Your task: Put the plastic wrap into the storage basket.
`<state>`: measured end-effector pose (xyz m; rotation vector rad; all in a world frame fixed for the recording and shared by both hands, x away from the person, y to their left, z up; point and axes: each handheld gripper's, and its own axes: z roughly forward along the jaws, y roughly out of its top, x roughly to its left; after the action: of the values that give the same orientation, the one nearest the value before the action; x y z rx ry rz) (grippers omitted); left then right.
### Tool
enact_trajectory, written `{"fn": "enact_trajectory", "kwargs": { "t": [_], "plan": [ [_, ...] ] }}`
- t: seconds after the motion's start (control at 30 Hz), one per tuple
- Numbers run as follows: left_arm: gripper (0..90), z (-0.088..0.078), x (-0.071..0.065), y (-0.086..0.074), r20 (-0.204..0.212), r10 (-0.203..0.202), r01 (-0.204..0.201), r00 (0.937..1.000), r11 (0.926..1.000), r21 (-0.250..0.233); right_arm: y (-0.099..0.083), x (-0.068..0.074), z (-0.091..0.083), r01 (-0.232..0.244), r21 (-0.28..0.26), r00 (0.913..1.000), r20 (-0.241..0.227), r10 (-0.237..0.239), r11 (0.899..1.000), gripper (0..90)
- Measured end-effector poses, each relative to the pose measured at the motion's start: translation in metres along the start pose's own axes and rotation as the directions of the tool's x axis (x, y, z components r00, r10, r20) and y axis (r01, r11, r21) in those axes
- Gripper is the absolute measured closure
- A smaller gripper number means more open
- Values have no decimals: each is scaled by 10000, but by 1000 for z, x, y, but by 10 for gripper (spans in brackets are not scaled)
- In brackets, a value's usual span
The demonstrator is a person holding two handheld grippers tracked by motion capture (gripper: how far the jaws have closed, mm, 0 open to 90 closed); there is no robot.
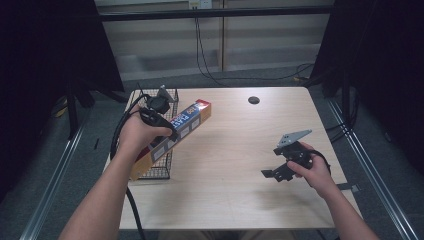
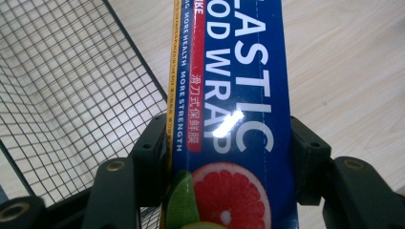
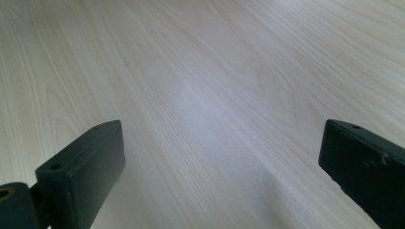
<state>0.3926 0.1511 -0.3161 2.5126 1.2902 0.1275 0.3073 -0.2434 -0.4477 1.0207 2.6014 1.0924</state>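
The left tool (image 1: pixel 159 116) squeezes a long blue box of plastic food wrap (image 1: pixel 172 138) between its two black jaws. In the left gripper view the jaws press on both long sides of the box (image 2: pixel 234 109). The box is held tilted above the black wire basket (image 1: pixel 161 165), which sits at the left edge of the wooden bench (image 1: pixel 235 150). The right tool (image 1: pixel 281 170) is far off on the right side, low over the bare bench, its jaws wide apart and holding nothing
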Motion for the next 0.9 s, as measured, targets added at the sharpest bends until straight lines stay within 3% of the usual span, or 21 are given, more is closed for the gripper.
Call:
{"fn": "enact_trajectory", "kwargs": {
  "t": [0.17,0.23,0.27,0.5,0.57,0.6,0.9],
  "plan": [
    [439,-1,5,-4,-84,-513,513,9986,9987,-32,1,0,0,3,34,10000,29,-3,10000,19],
    [439,-2,6,-5,-154,-523,524,9985,9986,53,1,-1,0,40,44,10000,39,-40,10000,19],
    [439,-2,7,-6,-167,-740,739,9971,9973,-49,1,-1,0,59,59,10000,62,-59,10000,19],
    [439,-6,13,-8,-291,-1098,1093,9935,9939,-165,0,-1,-1,-3,55,10000,88,2,10000,19],
    [439,-7,15,-9,-364,-1045,1037,9939,9943,-243,1,-2,-1,2,12,9999,105,-2,10000,19],
    [439,-7,16,-10,-383,-1296,1285,9908,9912,-315,1,-2,-2,-15,5,9999,110,15,10000,19],
    [439,-7,27,-17,-703,-1901,1882,9792,9816,-334,1,-3,-3,-69,-94,10000,68,70,9999,20]
  ]
}}
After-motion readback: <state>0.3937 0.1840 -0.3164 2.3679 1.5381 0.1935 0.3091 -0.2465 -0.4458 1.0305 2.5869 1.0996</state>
